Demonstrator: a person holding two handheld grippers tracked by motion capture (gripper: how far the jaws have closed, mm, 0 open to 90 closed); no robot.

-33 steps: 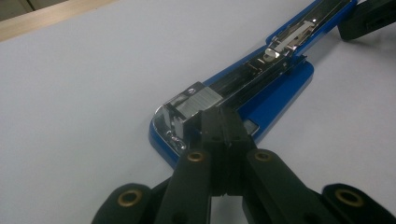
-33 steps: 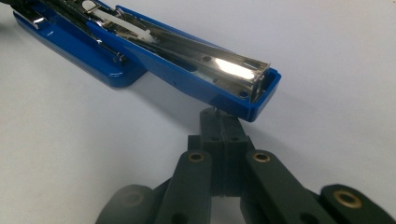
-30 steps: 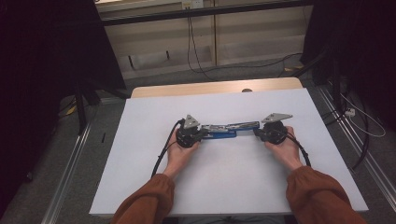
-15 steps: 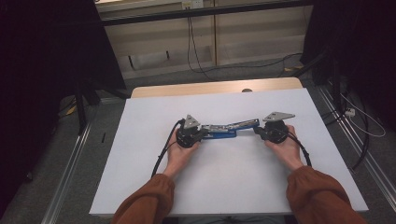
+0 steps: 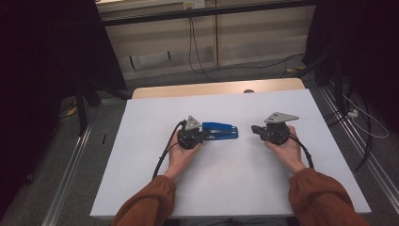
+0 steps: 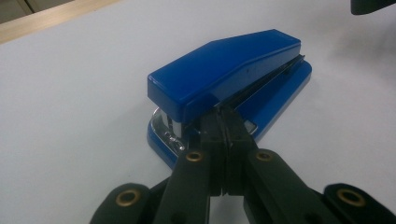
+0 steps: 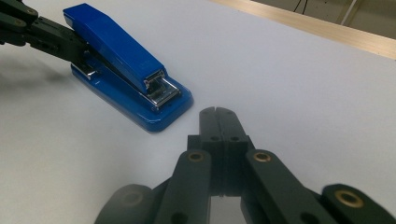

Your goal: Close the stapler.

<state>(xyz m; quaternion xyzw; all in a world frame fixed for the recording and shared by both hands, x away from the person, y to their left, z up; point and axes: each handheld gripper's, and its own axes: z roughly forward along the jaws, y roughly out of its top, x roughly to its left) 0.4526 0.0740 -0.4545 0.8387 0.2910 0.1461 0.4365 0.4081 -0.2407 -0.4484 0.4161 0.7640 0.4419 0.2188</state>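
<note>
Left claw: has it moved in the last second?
No. The left claw sits equally far below the table's wooden strip, tip at the blue stapler.

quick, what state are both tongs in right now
left tongs: closed, tips against the back end of the blue stapler, not holding it
right tongs: closed, empty, apart from the stapler

I see the stapler [image 5: 221, 130] lying flat on the table [image 5: 141, 141], approx centre. My left gripper [image 5: 205, 133] sits just left of it, tips touching its near end. My right gripper [image 5: 254, 128] rests to its right, near but apart, w/ tips pointing at it.
</note>
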